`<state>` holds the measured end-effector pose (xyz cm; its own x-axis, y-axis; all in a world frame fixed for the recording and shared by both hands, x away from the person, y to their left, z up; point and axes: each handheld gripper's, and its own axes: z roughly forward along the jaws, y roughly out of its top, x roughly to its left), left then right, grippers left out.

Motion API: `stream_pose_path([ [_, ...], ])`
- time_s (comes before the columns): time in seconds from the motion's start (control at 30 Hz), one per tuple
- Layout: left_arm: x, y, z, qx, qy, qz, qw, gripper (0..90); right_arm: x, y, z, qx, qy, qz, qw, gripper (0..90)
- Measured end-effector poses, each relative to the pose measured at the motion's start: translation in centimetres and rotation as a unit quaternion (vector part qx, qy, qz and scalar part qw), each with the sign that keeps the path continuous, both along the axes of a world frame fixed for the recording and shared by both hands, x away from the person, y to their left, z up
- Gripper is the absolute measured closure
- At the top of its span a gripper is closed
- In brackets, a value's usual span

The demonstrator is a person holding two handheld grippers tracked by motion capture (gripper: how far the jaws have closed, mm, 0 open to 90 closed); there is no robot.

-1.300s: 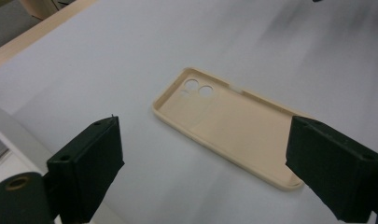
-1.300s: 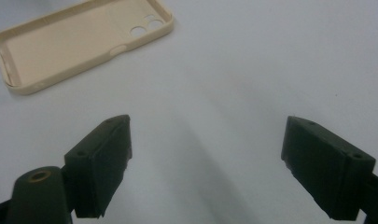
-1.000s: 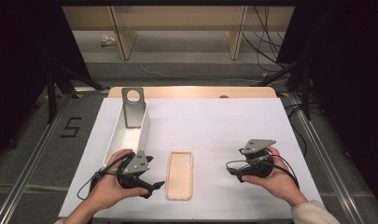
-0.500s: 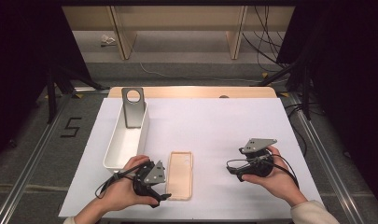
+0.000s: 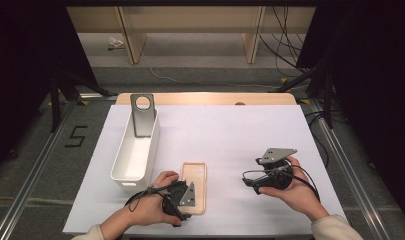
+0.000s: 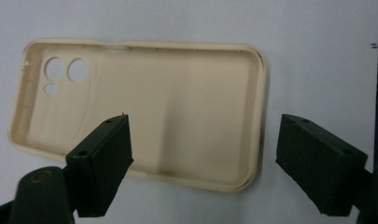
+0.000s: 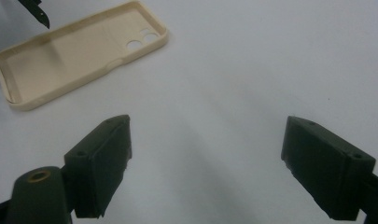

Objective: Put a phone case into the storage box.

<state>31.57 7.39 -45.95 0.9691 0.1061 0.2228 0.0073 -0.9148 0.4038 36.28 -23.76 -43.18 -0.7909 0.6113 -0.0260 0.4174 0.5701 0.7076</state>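
On the white counter (image 5: 230, 135), near its front edge, we see a beige phone case (image 5: 194, 186) lying flat with its hollow side up and its camera holes at the far end. Our left tool (image 5: 182, 207) hangs over the case's near end, just beside it, and its jaws have just been closing a little. Along that tool's own view the 2 black jaws stand well apart, 1 in front of the case's (image 6: 144, 112) floor and the other past its end rim, neither pad pressing on it. Our right tool (image 5: 252, 180) sits well apart to the right, above bare counter, its jaws spread wide with nothing between them; its view catches the case (image 7: 79, 51) farther off. Left of the case stands a white bin (image 5: 136, 150) with a grey bracket (image 5: 142, 115) at its far end.
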Motion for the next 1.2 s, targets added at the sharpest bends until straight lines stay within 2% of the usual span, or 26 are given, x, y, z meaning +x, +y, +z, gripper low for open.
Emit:
stream_pose_path([
  [0.4, 0.2, -1.5, -0.1, 0.033, -0.008, -0.022, 0.9992, 20.5, 0.0, 0.0, 0.0, 0.001, 0.000, 0.001, 1.0000, 17.0],
  [0.7, 0.1, -1.8, -0.3, 0.053, -0.004, -0.030, 0.9981, 23.4, 0.0, 0.1, 0.0, 0.002, 0.002, 0.003, 1.0000, 17.0],
  [0.87, 0.1, -1.9, -0.3, 0.055, -0.002, -0.032, 0.9980, 24.5, 0.0, 0.1, -0.1, 0.001, 0.003, 0.003, 1.0000, 17.0],
  [1.2, -0.2, -2.2, -0.2, 0.067, 0.014, -0.042, 0.9967, 37.1, 0.0, 0.1, -0.1, 0.001, 0.005, 0.005, 1.0000, 16.9],
])
